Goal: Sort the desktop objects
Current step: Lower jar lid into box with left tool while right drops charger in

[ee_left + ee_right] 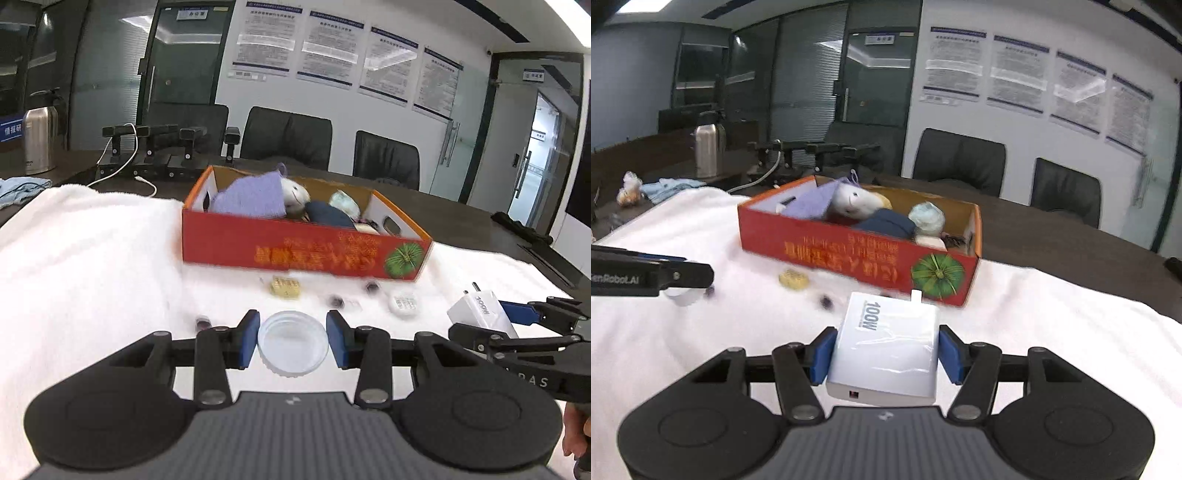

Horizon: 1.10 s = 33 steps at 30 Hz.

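Note:
My left gripper [292, 338] is shut on a clear plastic lid [293, 345], held above the white towel [92, 258]. My right gripper [886, 350] is shut on a white 100W charger [886, 350]; it also shows in the left wrist view [480, 314] at the right. A red cardboard box [295, 251] stands ahead on the towel and holds a purple cloth [251, 199], a plush toy [295, 194], a dark blue item [328, 216] and a pale ball [345, 203]. The box also shows in the right wrist view [857, 254].
Loose on the towel before the box: a yellow block [284, 287], small dark beads [337, 301], a round white case [404, 303]. Behind stand a steel flask [38, 140], black stands [166, 147], a white cable [122, 166] and office chairs [288, 136].

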Motion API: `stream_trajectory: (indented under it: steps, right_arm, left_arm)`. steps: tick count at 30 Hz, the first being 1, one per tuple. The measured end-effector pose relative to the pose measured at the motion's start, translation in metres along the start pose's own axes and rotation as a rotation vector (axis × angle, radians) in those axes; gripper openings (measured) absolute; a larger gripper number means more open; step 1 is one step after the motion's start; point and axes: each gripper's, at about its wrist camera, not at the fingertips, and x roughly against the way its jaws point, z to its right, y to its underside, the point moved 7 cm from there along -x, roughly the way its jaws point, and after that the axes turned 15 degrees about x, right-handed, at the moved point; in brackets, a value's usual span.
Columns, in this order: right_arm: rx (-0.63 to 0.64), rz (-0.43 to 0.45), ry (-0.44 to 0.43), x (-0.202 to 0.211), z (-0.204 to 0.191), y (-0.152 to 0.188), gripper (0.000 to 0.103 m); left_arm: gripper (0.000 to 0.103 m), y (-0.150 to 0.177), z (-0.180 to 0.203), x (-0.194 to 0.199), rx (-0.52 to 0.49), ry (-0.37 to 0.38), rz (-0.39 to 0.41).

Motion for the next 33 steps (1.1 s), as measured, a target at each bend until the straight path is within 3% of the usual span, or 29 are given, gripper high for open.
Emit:
stream_trajectory:
  steps: [9, 14, 17, 21, 23, 25, 28, 30, 33]
  right_arm:
    - [-0.095, -0.019, -0.027, 0.031, -0.024, 0.039, 0.057]
    - [-0.100, -0.009, 0.014, 0.032, -0.022, 0.038, 0.057]
    - [-0.114, 0.016, -0.006, 0.034, -0.012, 0.028, 0.057]
    - [-0.068, 0.055, -0.026, 0.038, 0.004, 0.005, 0.057]
    - [-0.017, 0.080, -0.015, 0.038, 0.015, -0.016, 0.057]
    - [0.003, 0.101, -0.025, 0.031, 0.033, -0.039, 0.057]
    - [-0.004, 0.078, -0.037, 0.001, 0.064, -0.075, 0.057]
    - [-0.013, 0.012, -0.062, -0.034, 0.081, -0.097, 0.057]
    - [-0.009, -0.146, -0.105, -0.096, 0.094, -0.117, 0.057]
  left_arm:
    - [0.040, 0.040, -0.001, 0.020, 0.016, 0.007, -0.037]
    - [0.040, 0.031, 0.004, 0.033, 0.020, 0.066, -0.028]
    - [0.040, 0.020, 0.010, 0.041, -0.002, 0.093, -0.021]
    - [0.040, -0.003, 0.017, 0.035, 0.014, 0.195, -0.093]
    - [0.040, -0.019, 0.023, 0.027, -0.021, 0.209, -0.099]
    - [0.040, -0.043, 0.030, 0.016, -0.068, 0.187, -0.056]
    - [0.040, -0.082, 0.043, -0.019, -0.099, 0.156, -0.044]
    - [0.040, -0.101, 0.050, -0.055, -0.099, 0.145, -0.090]
    - [0.040, -0.119, 0.056, -0.108, -0.131, 0.053, -0.109]
